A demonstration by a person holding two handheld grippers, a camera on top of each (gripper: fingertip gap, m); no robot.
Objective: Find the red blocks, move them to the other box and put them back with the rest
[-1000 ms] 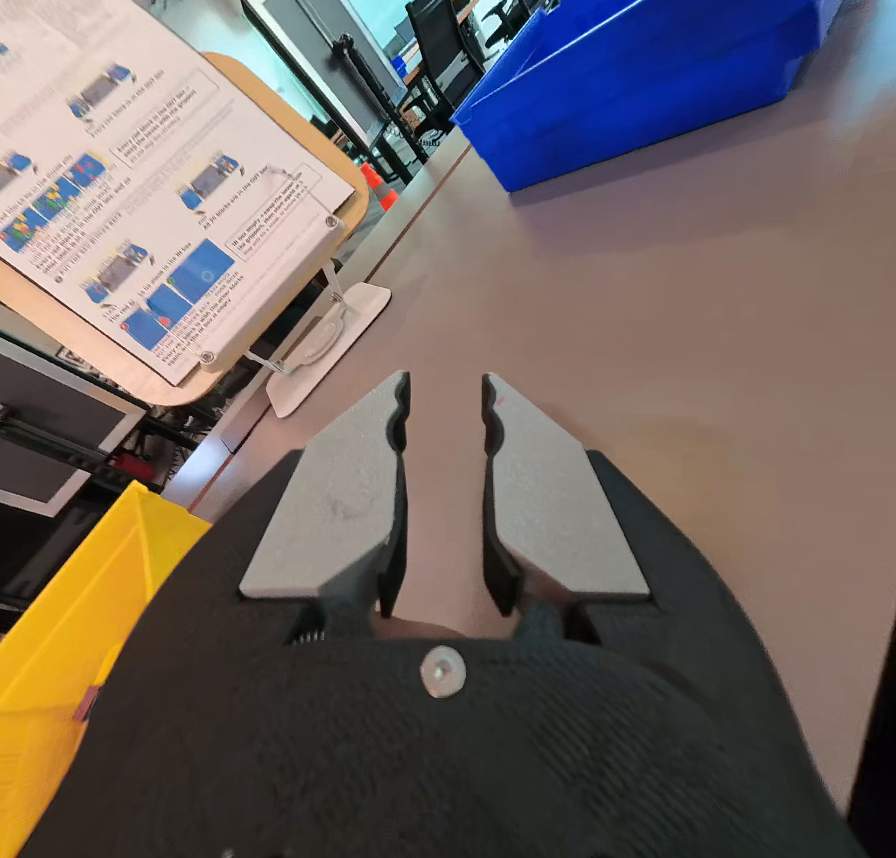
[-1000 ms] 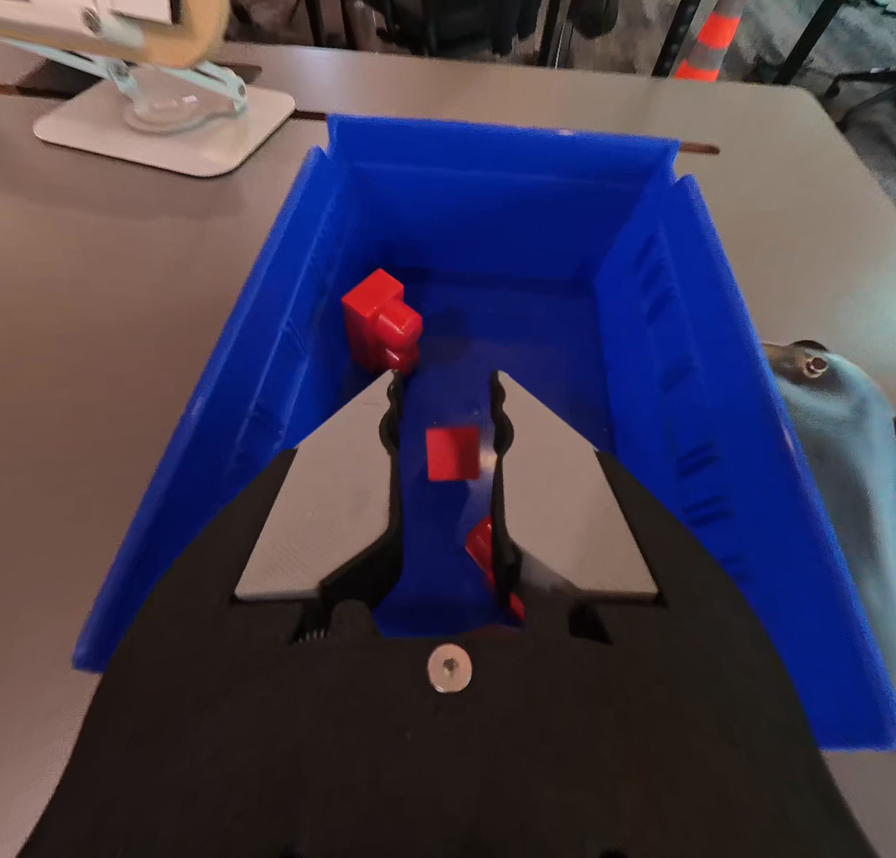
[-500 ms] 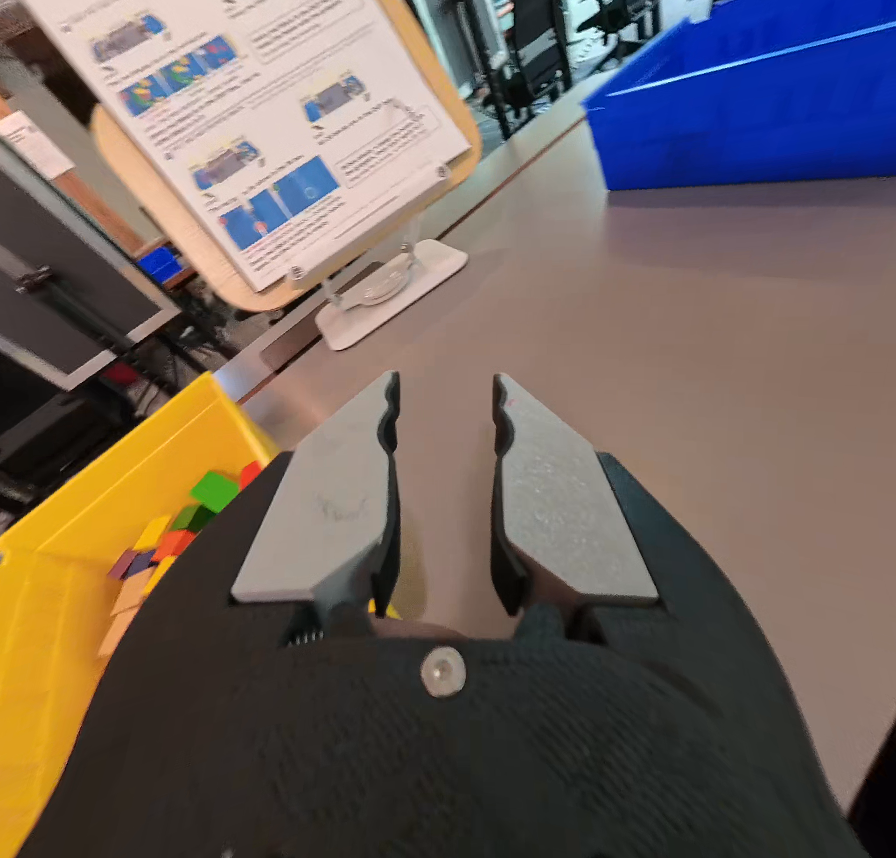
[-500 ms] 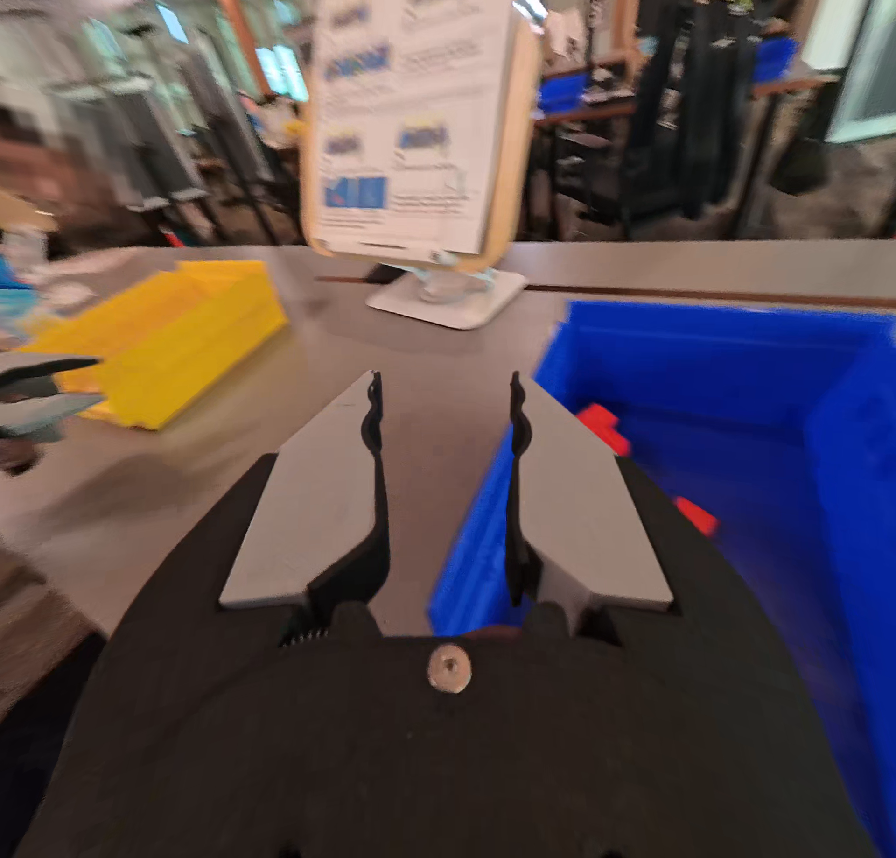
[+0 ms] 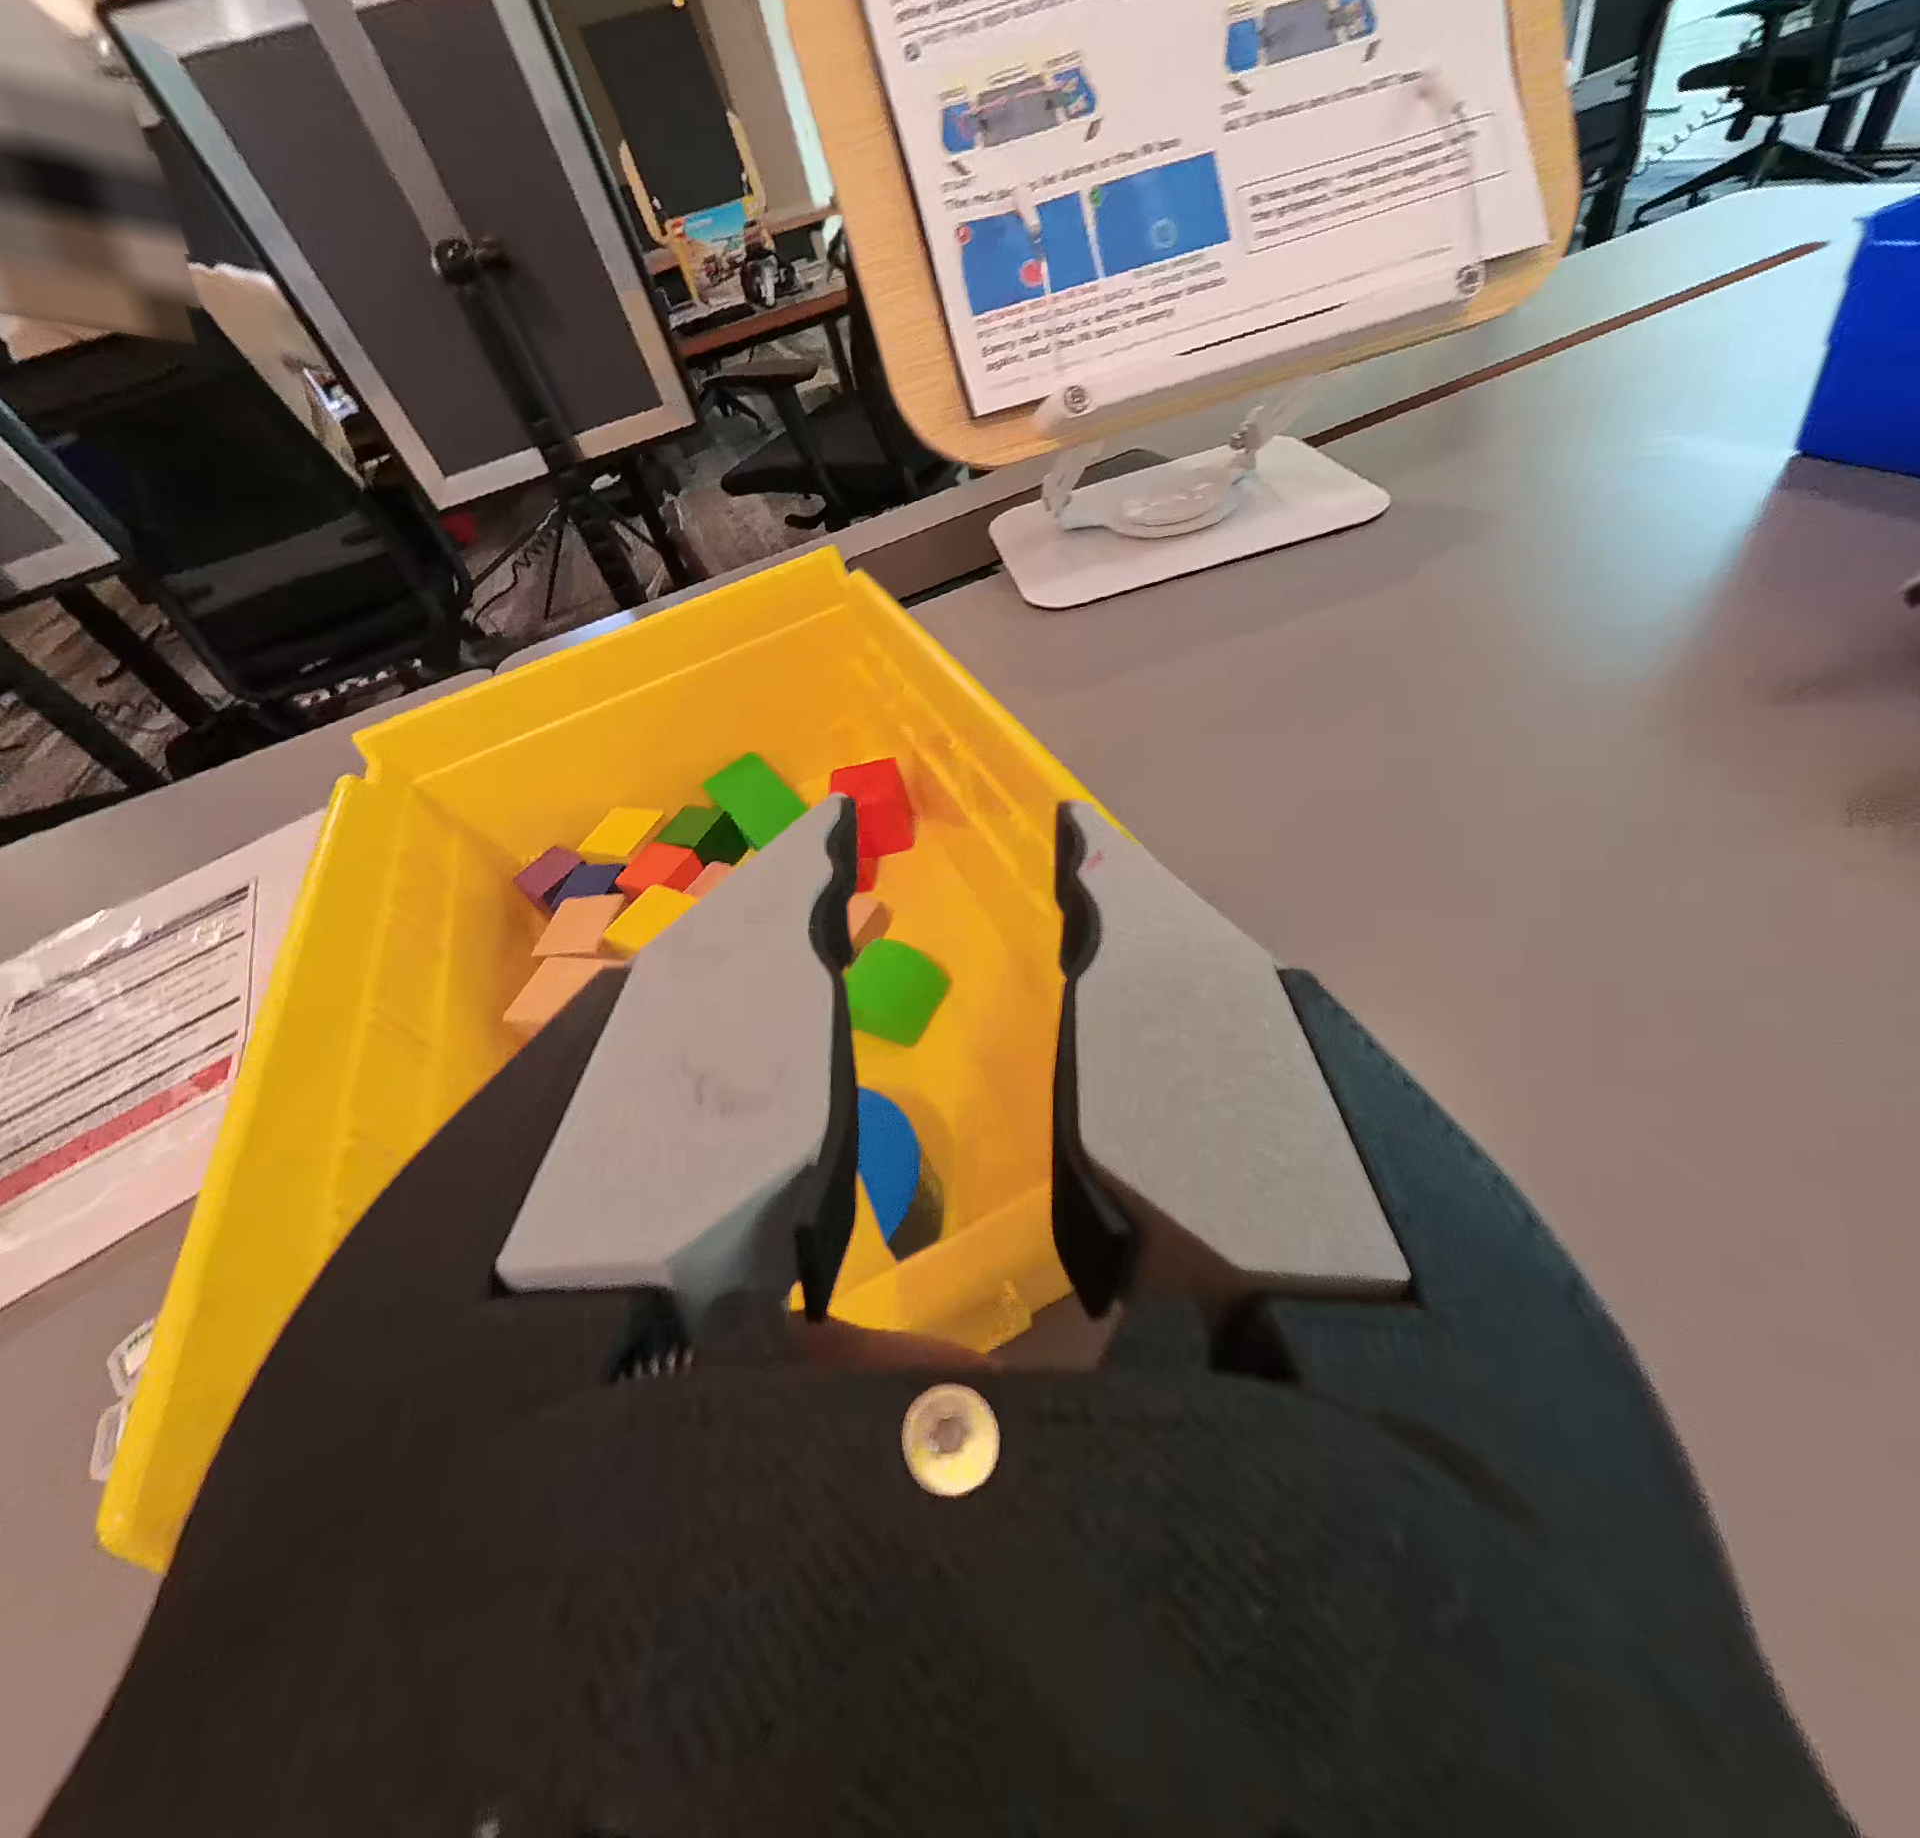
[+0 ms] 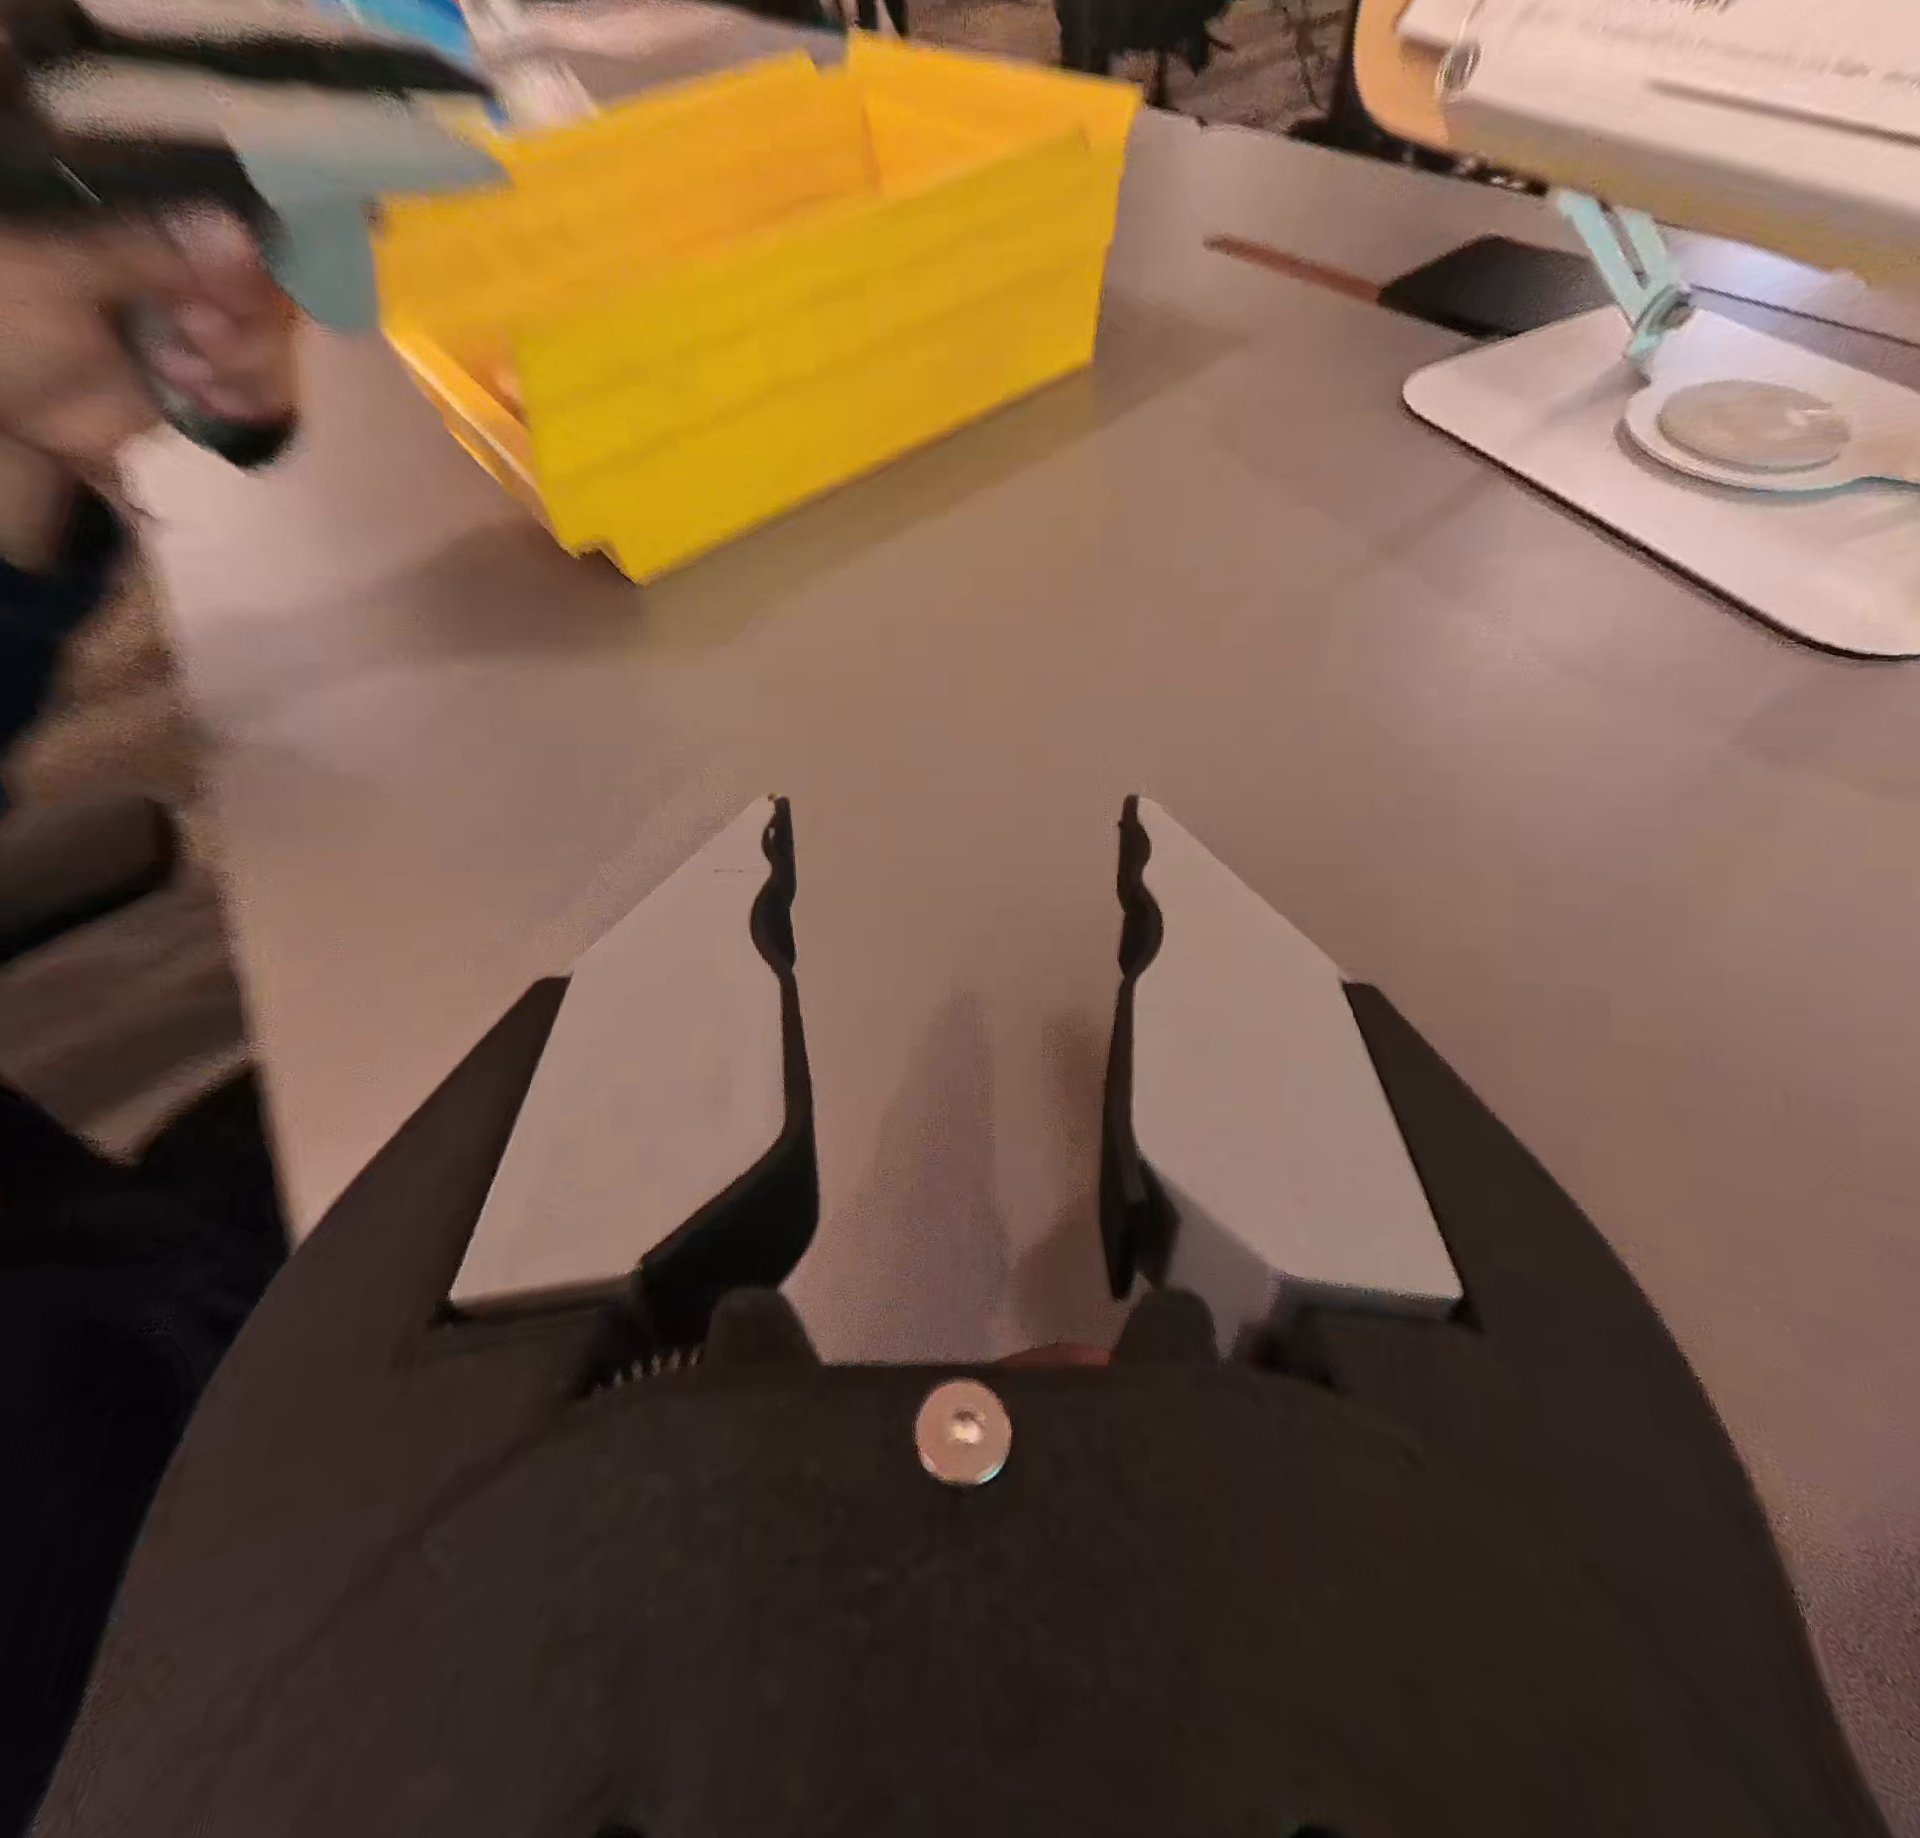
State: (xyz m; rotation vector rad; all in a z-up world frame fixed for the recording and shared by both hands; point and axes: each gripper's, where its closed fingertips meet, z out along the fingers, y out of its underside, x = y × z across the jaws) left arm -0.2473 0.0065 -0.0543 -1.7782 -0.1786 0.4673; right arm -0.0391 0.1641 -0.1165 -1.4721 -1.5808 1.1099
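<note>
Red block (image 5: 871, 803): ahead of left gripper (image 5: 948, 832), jaws parted, empty. Likely light, rigid, smooth; grip flat sides. Right gripper (image 6: 954, 820): wide, empty.

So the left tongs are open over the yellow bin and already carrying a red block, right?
Not quite. The left tongs are open over the yellow bin, but they carry nothing: the gap between their fingers is empty in the left wrist view. The one red block in sight lies in the bin among the other coloured blocks, near its far wall.
</note>
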